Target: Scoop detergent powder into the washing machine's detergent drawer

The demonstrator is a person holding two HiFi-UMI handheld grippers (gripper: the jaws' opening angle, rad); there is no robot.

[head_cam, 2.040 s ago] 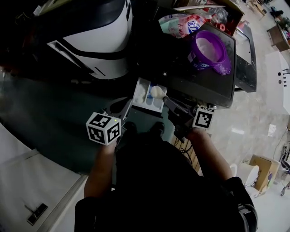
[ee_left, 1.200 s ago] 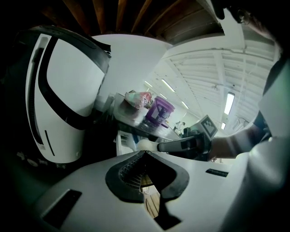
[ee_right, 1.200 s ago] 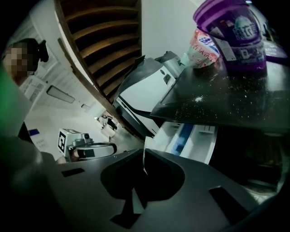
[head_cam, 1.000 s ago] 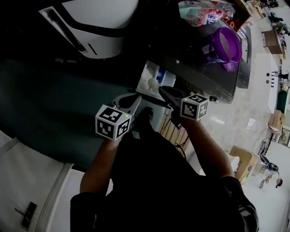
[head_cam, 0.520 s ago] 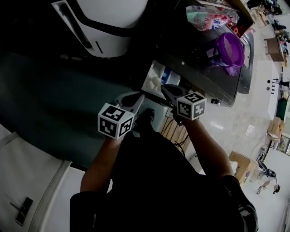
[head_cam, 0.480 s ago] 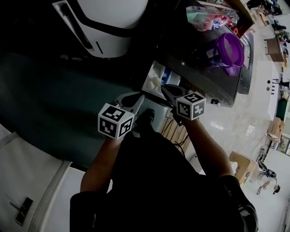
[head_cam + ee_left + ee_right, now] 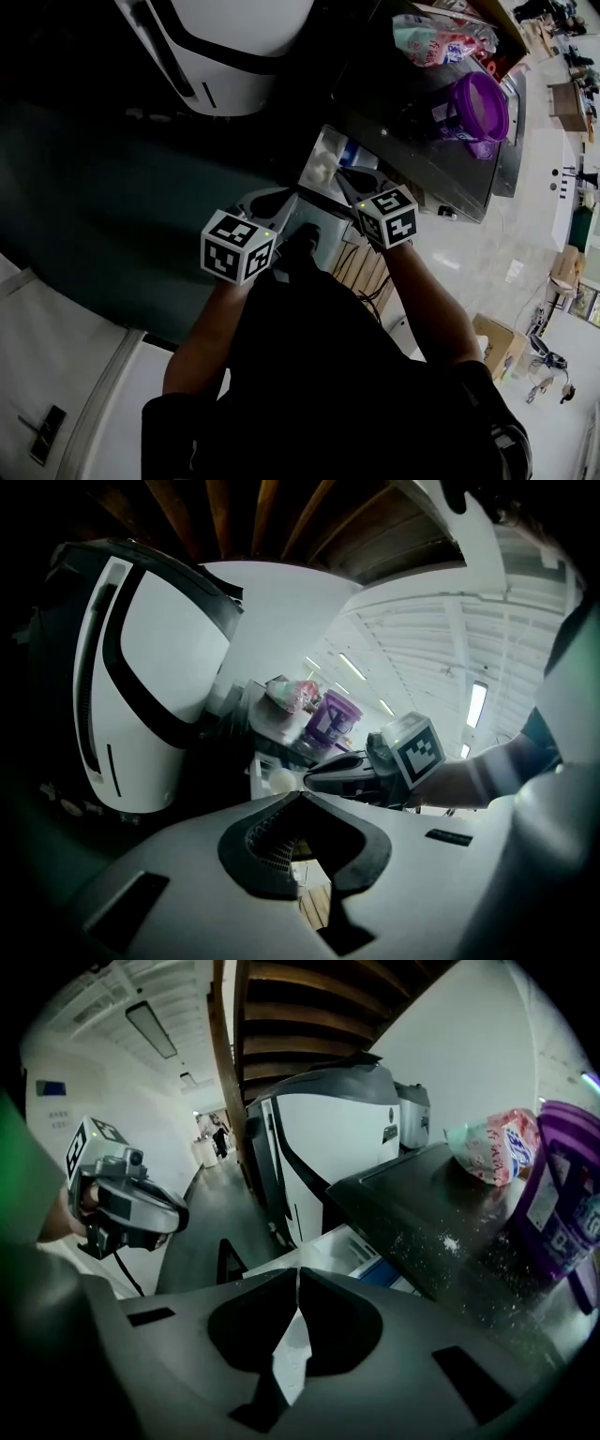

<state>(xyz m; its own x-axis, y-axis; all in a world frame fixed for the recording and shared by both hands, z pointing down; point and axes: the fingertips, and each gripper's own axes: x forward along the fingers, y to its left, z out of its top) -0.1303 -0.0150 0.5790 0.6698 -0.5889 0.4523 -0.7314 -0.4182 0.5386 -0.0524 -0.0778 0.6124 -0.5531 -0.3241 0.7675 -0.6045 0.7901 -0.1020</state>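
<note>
The white detergent drawer [image 7: 330, 155] juts out from the dark washing machine [image 7: 422, 141]. My right gripper [image 7: 345, 180] hovers just over the drawer's near end, shut on a small white scoop [image 7: 279, 780] heaped with powder. In the right gripper view the drawer [image 7: 349, 1246] lies just beyond the closed jaws, and a white strip shows between them. My left gripper [image 7: 281, 204] hangs a little left of the drawer, shut with nothing in it. The purple detergent tub [image 7: 473, 108] stands open on the machine's top.
A pink and white detergent bag [image 7: 429, 37] lies behind the tub. A big white and black appliance [image 7: 230, 47] stands left of the machine. Spilled powder [image 7: 450, 1241] specks the dark top. A wooden pallet [image 7: 361, 267] lies below the drawer.
The right gripper has carried the scoop from the drawer's right side towards its left end. The left gripper has stayed beside it. My head has tilted, so everything sits higher in view.
</note>
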